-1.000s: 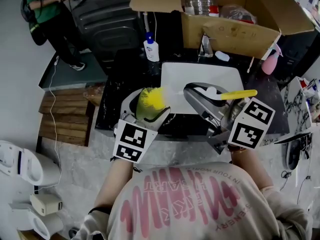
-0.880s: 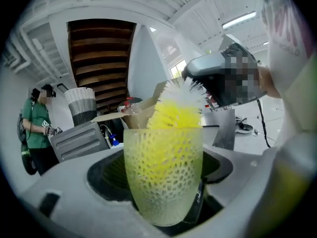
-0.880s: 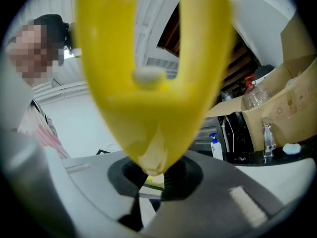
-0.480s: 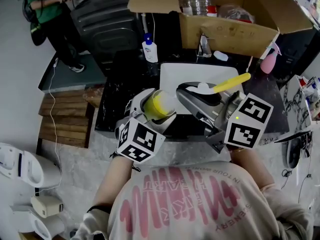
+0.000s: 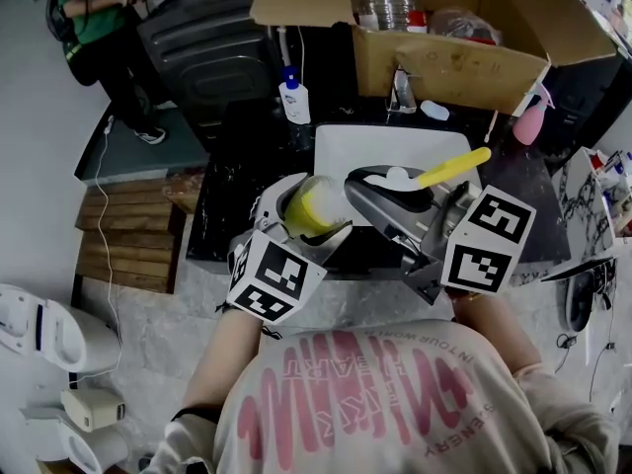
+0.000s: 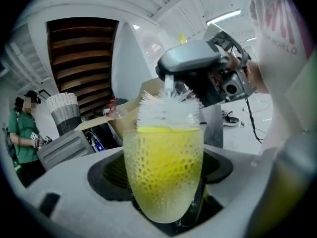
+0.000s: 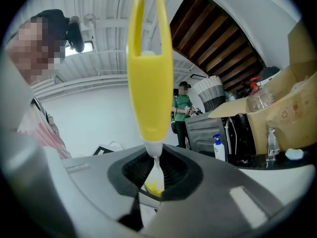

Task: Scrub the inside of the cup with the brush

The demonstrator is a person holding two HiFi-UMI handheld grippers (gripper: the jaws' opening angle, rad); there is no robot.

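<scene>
Dark tabletop (image 5: 237,181), cardboard box (image 5: 454,67) along its far edge. Over the near edge, left tongs (image 5: 306,227) clamp the cup (image 6: 163,177); right tongs (image 5: 390,188) pinch the brush (image 5: 449,166), bristles inside. Hard sideways scrubbing could, I judge, lever the cup loose or twist the thin handle.

Head view steeply down; gripper views close along fingers (image 6: 54,182); all share brush (image 5: 452,165).

cup (image 6: 163,175): base sunk out of sight in left gripper (image 6: 164,205) | brush (image 7: 148,73): head hidden below right gripper (image 7: 155,175), handle tip cut by top edge of that gripper's view, bristles inside cup only a yellow blur through its wall | box (image 5: 444,67): cut by top edge in head view | bottle (image 5: 294,97) label: too small to read
</scene>
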